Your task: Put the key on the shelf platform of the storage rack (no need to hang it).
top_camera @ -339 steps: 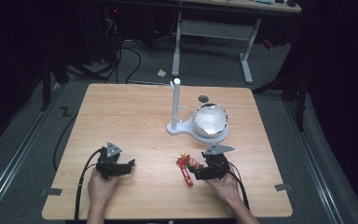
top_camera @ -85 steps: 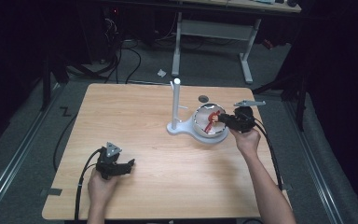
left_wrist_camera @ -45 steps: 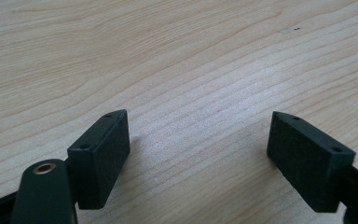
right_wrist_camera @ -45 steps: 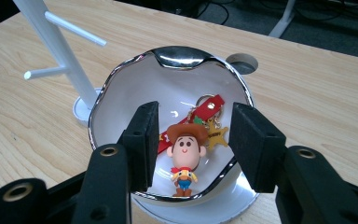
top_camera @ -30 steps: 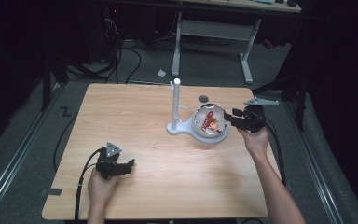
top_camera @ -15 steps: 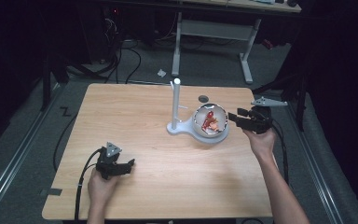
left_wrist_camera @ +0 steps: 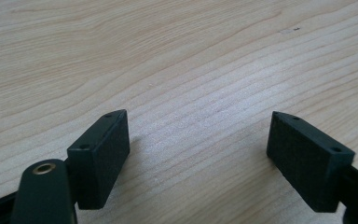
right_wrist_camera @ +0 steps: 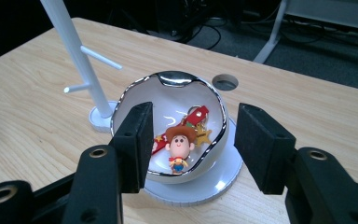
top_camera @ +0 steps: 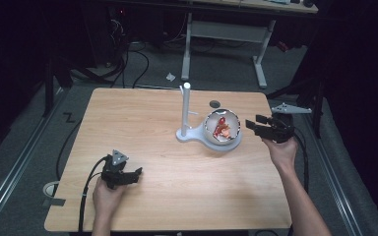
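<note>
The right tongs (top_camera: 257, 126) are held spread apart and empty, raised just beside the right side of the bowl (top_camera: 221, 129), the jaws pointing toward it. In the right gripper view the right tongs (right_wrist_camera: 193, 144) frame the bowl (right_wrist_camera: 135, 100), which is seen tilted toward the camera on a round white base (right_wrist_camera: 223, 175). A cowboy figure keychain (right_wrist_camera: 179, 144) with a red strap is seen lying inside the bowl. A white stand (top_camera: 185, 110) with short pegs is noted upright just left of the bowl. The left tongs (top_camera: 132, 174) are held spread and empty, low at the near left of the desk (top_camera: 142, 128), well apart from the bowl. Bare wood is recorded between the jaws of the left tongs (left_wrist_camera: 198, 154).
</note>
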Available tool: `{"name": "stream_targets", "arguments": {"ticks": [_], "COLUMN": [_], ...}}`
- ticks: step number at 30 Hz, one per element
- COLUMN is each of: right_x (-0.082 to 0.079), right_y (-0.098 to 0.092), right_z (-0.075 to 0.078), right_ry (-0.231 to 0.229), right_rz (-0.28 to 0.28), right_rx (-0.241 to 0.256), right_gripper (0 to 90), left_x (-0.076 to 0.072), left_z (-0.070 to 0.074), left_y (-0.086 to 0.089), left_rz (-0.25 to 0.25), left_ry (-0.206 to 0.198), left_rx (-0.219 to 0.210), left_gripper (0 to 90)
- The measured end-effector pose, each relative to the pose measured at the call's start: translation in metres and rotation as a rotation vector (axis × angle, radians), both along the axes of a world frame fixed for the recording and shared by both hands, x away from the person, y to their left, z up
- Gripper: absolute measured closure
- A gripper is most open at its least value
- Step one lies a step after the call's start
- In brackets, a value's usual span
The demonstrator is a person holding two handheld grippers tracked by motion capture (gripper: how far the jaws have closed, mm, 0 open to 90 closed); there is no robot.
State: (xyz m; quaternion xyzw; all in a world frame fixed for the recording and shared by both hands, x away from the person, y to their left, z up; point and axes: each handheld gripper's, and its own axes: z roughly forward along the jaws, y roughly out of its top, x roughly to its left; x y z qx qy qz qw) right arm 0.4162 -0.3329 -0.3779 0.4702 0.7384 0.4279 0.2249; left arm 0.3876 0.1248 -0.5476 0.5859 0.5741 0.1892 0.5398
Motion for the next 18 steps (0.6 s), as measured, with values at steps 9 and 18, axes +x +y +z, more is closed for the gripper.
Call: {"name": "stream_targets", "arguments": {"ticks": [9,18], "right_x": [-0.012,-0.024], "right_y": [-0.002,-0.011], "right_z": [0.007,0.007], "right_ry": [-0.012,-0.022], "right_rz": [0.018,-0.002], "right_rx": [-0.002,0.015], "right_gripper": [45.7,45.2], "left_x": [0.000,0.000], "left_z": [0.000,0.000], "left_y": [0.000,0.000], "left_rz": [-0.001,-0.001], "left_ry": [0.000,0.000], "left_rx": [0.001,0.001], "left_gripper": [21.5,21.5]}}
